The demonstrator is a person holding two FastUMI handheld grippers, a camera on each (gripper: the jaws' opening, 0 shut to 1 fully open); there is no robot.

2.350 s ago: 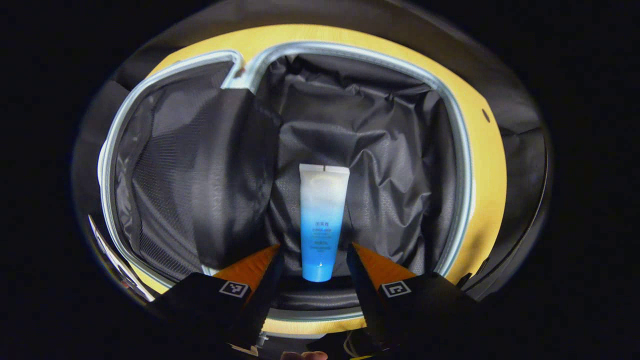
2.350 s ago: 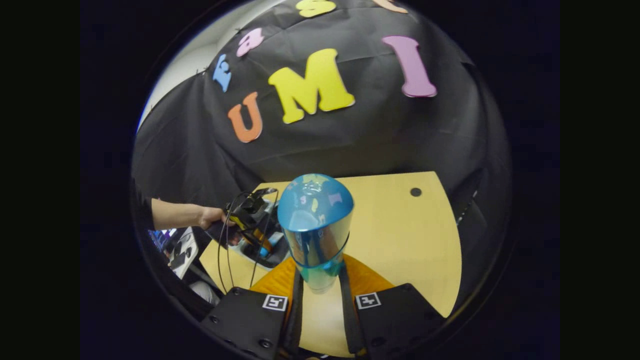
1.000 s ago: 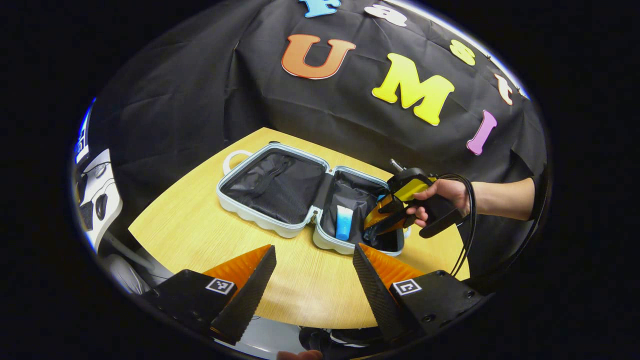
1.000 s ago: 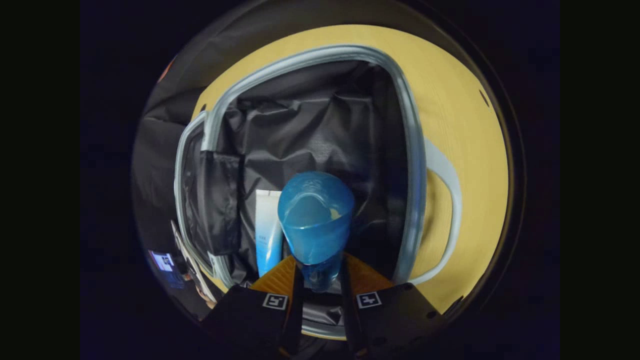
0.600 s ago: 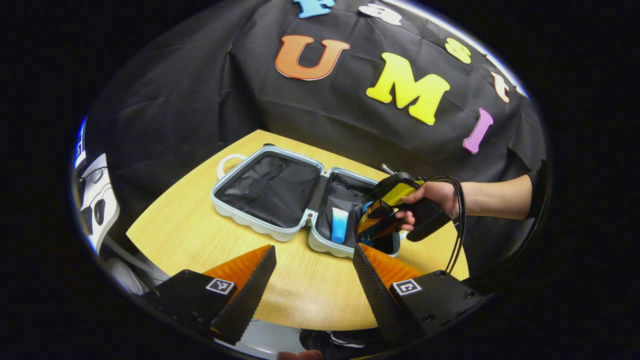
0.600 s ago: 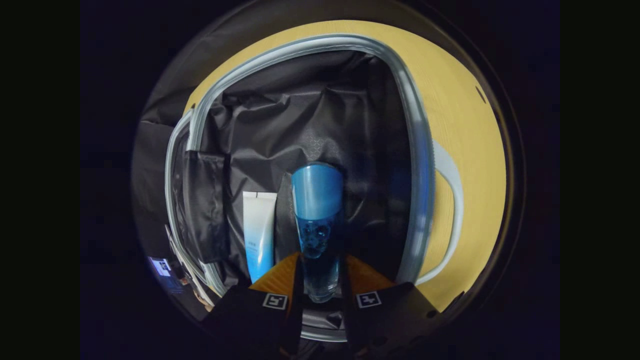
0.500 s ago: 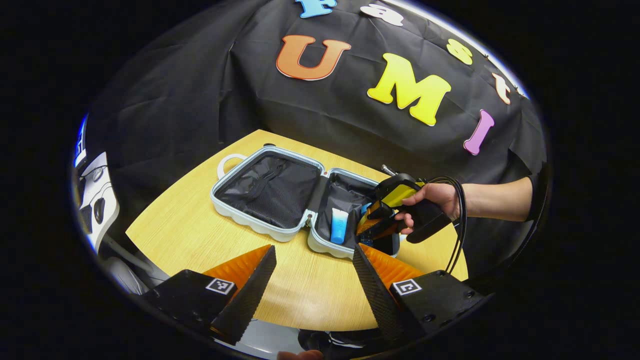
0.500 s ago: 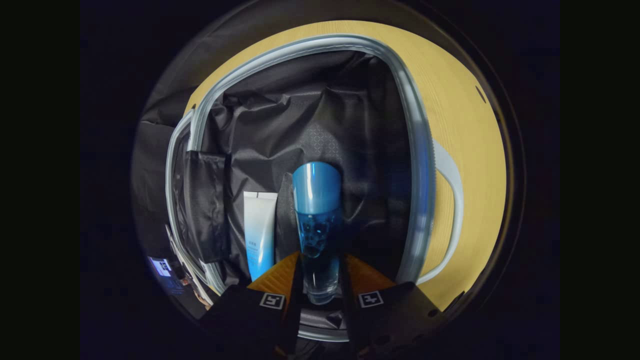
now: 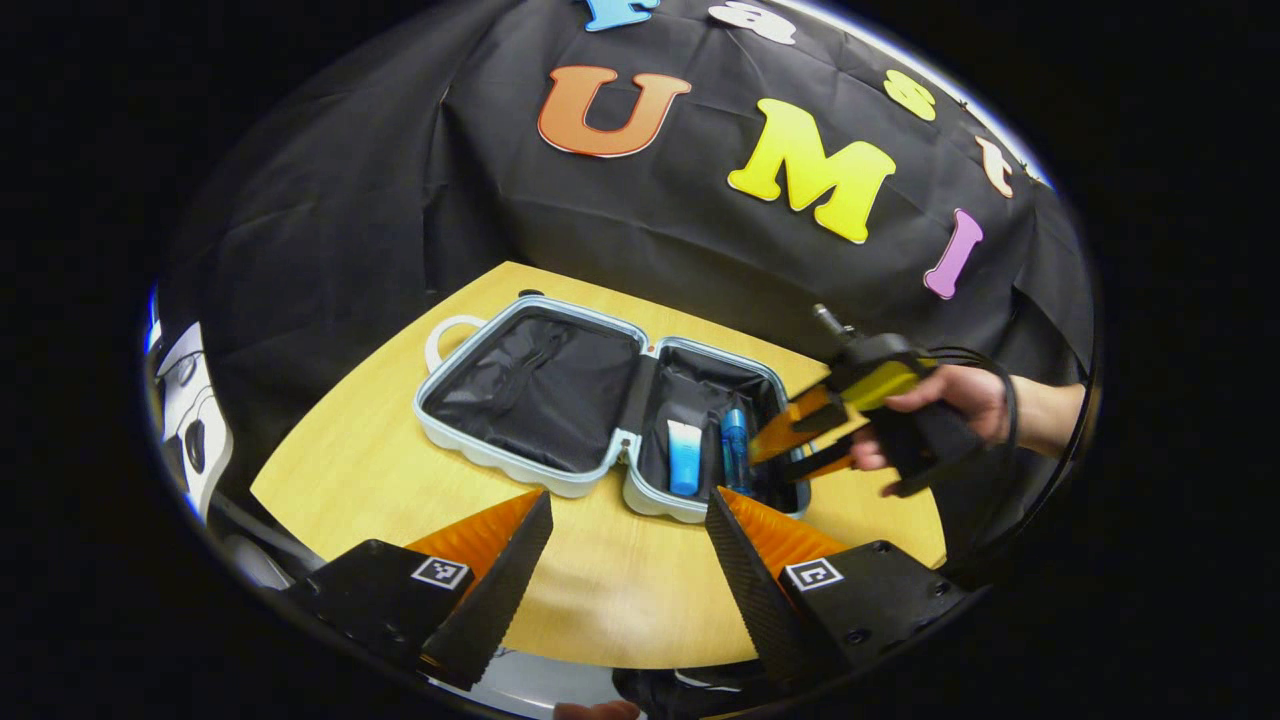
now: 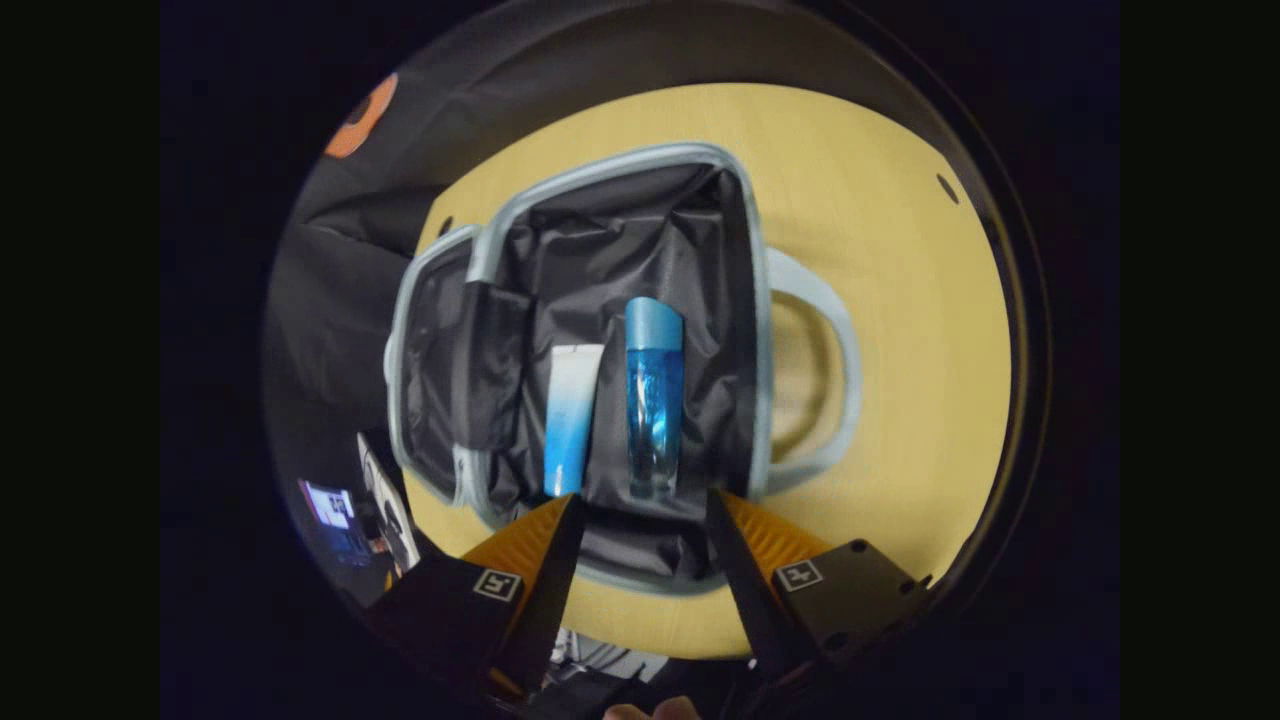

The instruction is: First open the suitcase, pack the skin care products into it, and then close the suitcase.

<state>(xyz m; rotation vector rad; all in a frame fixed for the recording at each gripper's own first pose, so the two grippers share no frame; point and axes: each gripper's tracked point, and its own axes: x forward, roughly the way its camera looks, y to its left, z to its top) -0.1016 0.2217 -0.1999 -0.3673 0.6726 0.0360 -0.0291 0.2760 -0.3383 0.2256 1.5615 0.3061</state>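
Now both grippers, left gripper [image 9: 627, 560] and right gripper [image 10: 637, 555], are open and hold nothing. Blue bottle [image 10: 653, 395] and tube [image 10: 571, 415] lie side by side in the suitcase [image 10: 760, 330] on the surface [image 9: 380, 450]. Shutting the lid roughly could roll the bottle or pinch the black lining.

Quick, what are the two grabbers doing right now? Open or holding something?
Left gripper: open, holding nothing, above the table.
Right gripper: open, holding nothing, above the suitcase.
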